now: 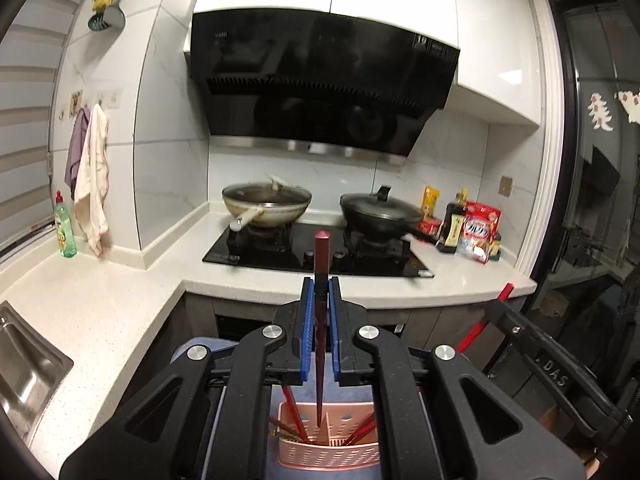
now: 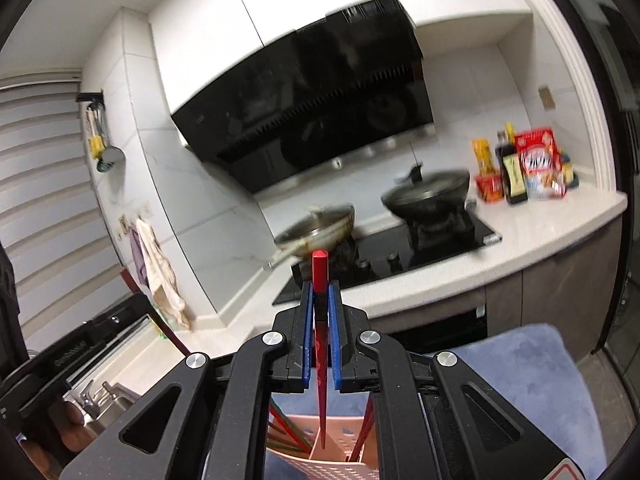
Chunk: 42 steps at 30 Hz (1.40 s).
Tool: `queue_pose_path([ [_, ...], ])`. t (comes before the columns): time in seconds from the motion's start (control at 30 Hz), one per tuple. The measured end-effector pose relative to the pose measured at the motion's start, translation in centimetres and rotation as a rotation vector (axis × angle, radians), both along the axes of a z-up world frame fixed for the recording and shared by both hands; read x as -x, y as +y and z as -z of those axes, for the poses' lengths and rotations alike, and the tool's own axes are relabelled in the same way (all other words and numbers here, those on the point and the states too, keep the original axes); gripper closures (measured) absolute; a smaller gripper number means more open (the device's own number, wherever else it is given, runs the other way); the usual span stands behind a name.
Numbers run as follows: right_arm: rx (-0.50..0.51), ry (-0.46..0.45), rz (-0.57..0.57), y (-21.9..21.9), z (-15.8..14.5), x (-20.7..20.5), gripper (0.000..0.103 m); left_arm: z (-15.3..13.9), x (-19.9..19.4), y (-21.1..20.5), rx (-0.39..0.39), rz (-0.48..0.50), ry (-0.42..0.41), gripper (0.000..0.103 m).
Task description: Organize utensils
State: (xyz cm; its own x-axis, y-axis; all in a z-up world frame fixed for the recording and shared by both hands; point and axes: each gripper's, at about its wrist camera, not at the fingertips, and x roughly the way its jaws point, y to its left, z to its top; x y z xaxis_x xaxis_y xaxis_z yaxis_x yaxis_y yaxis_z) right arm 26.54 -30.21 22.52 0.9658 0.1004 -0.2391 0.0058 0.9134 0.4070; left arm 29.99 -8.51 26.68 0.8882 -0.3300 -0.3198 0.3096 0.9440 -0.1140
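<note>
Looked forward along each gripper's fingers toward the far stove (image 1: 318, 248) (image 2: 400, 256); right view tilted; shared hood (image 1: 320, 80) (image 2: 304, 92) and near pink basket (image 1: 328, 452) (image 2: 320, 460).

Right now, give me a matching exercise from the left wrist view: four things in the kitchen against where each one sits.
Things:
1. dark red chopstick
2. pink basket
3. green bottle
4. black pan

Places:
A. on the right burner
B. on the counter under the hanging cloths
C. clamped between the left gripper's blue jaws
D. below the gripper, holding more chopsticks

Pairs: 1-C, 2-D, 3-B, 4-A
</note>
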Motion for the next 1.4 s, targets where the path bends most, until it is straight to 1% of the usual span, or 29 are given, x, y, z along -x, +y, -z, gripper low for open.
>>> queue_pose_path([
  [0.17, -0.013, 0.078, -0.009, 0.1, 3.7, -1.8, 0.096, 3.4, -1.8, -0.2, -0.011, 0.012, 0.069, 0.096],
  [0.27, -0.009, 0.110, -0.019, 0.5, 5.1, -2.4, 0.096, 5.3, -2.9, -0.4, -0.005, 0.022, 0.124, 0.096],
  [0.37, 0.004, 0.132, -0.020, 0.6, 5.8, -2.9, 0.095, 6.6, -3.6, -0.4, 0.000, 0.025, 0.165, 0.096],
  [0.47, 0.007, 0.135, -0.002, 0.4, 6.1, -2.7, 0.091, 7.2, -3.6, -0.3, 0.006, 0.017, 0.169, 0.095],
  [0.5, 0.006, 0.135, -0.002, 0.4, 6.1, -2.6, 0.088, 7.2, -3.4, -0.1, 0.007, 0.015, 0.163, 0.089],
  [0.53, 0.006, 0.133, 0.003, 0.2, 5.9, -2.4, 0.087, 7.2, -3.1, -0.1, -0.003, 0.004, 0.155, 0.072],
  [0.57, 0.006, 0.129, 0.007, 0.0, 5.8, -2.2, 0.086, 7.1, -2.9, -0.1, -0.019, -0.017, 0.149, 0.062],
  [0.6, 0.006, 0.127, 0.008, 0.0, 5.6, -2.0, 0.083, 7.0, -2.6, -0.2, -0.032, -0.032, 0.139, 0.051],
  [0.67, 0.006, 0.122, 0.006, -0.1, 5.2, -1.5, 0.081, 6.7, -1.7, -0.3, -0.063, -0.057, 0.113, 0.049],
  [0.7, 0.010, 0.119, 0.003, -0.1, 4.9, -1.1, 0.080, 6.6, -1.4, -0.4, -0.081, -0.065, 0.115, 0.047],
  [0.8, 0.050, 0.118, 0.001, 0.5, 4.3, 0.2, 0.079, 6.5, -0.6, -0.2, -0.095, -0.075, 0.135, 0.046],
  [0.87, 0.078, 0.122, -0.003, 1.0, 4.0, 1.2, 0.073, 6.6, -0.1, 0.1, -0.100, -0.081, 0.146, 0.045],
  [0.9, 0.089, 0.123, -0.001, 1.2, 3.9, 1.7, 0.068, 6.7, 0.4, 0.2, -0.109, -0.094, 0.153, 0.041],
  [0.93, 0.103, 0.127, 0.001, 1.5, 3.8, 2.3, 0.065, 6.8, 0.7, 0.4, -0.115, -0.103, 0.156, 0.039],
  [1.1, 0.142, 0.170, 0.001, 2.3, 4.0, 4.8, 0.059, 7.4, 2.7, 0.9, -0.148, -0.126, 0.184, 0.039],
  [1.17, 0.155, 0.191, 0.003, 2.5, 4.3, 5.7, 0.059, 7.8, 3.6, 1.1, -0.160, -0.128, 0.202, 0.036],
  [1.23, 0.175, 0.211, 0.006, 3.0, 4.7, 6.9, 0.057, 8.1, 4.4, 1.2, -0.164, -0.128, 0.213, 0.031],
  [1.4, 0.239, 0.258, 0.008, 4.5, 5.6, 9.1, 0.057, 9.2, 6.9, 1.4, -0.202, -0.143, 0.216, 0.028],
])
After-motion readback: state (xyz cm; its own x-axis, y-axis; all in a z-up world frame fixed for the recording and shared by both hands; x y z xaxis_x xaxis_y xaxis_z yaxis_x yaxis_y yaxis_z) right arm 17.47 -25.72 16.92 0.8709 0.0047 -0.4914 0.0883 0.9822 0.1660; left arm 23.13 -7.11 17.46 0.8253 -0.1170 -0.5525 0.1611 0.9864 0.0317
